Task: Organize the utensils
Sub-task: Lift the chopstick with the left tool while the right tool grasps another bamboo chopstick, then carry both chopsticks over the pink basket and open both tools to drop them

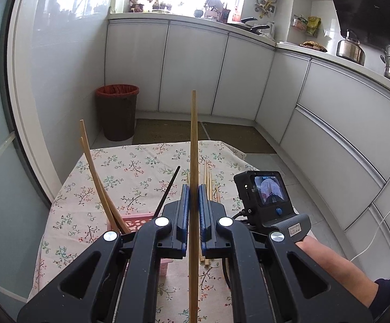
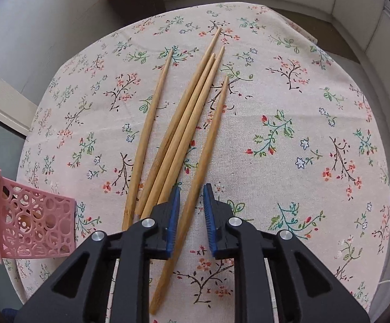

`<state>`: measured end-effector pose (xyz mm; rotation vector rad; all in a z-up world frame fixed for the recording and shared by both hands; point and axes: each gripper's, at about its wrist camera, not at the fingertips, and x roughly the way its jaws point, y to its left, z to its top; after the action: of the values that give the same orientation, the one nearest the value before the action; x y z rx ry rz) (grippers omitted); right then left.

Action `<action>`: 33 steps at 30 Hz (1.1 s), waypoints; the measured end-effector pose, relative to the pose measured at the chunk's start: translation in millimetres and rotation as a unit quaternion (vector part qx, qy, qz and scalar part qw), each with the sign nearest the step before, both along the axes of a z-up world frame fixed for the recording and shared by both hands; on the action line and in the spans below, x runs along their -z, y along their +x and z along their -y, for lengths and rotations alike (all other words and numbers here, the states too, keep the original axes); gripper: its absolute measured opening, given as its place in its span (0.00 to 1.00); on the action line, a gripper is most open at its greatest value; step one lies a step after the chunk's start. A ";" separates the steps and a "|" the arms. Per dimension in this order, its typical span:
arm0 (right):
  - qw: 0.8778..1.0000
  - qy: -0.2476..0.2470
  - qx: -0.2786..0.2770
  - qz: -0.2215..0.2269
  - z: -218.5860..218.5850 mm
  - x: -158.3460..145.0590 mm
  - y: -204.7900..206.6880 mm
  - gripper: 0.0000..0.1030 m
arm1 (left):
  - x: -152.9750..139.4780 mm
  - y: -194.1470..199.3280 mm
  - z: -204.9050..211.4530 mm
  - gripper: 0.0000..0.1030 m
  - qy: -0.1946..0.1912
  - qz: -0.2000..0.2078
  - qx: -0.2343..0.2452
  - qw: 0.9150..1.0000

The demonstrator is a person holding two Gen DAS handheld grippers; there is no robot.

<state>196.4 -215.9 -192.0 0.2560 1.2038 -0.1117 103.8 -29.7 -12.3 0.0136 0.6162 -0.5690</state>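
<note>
The left gripper (image 1: 194, 204) clamps one bamboo chopstick (image 1: 194, 145) upright, right of the pink basket (image 1: 138, 219). The right gripper (image 2: 192, 210) stands open, its fingers astride a loose chopstick (image 2: 195, 188) on the counter (image 2: 302, 107), right of that basket.

The table (image 2: 316, 113) wears a pale cloth printed with small flower sprigs, which hangs over its edges. Five wooden chopsticks (image 2: 184, 123) lie flat on the cloth, tips toward the far edge: one apart on the left, three bunched and touching in the middle, one just beside them on the right. Near the table's left edge stands a pink openwork holder (image 2: 33, 231), which leans in the right wrist view.
</note>
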 end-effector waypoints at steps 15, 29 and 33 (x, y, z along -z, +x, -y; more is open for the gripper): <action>0.996 0.061 0.035 0.059 30.0 -34.1 -19.2 0.07 | -3.9 6.6 -10.4 0.06 -0.015 -0.001 -0.007 1.000; 0.914 0.086 0.026 0.396 6.4 -158.3 -59.8 0.07 | -33.1 19.1 -57.5 0.06 -0.061 0.032 -0.057 0.996; 0.900 0.087 0.017 0.426 -9.4 -164.0 -64.7 0.07 | -29.9 21.0 -61.9 0.06 -0.067 0.037 -0.080 0.994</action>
<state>131.7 -206.6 -28.0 0.4273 0.3316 0.0805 124.8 32.2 17.5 -0.1397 0.5008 -0.4512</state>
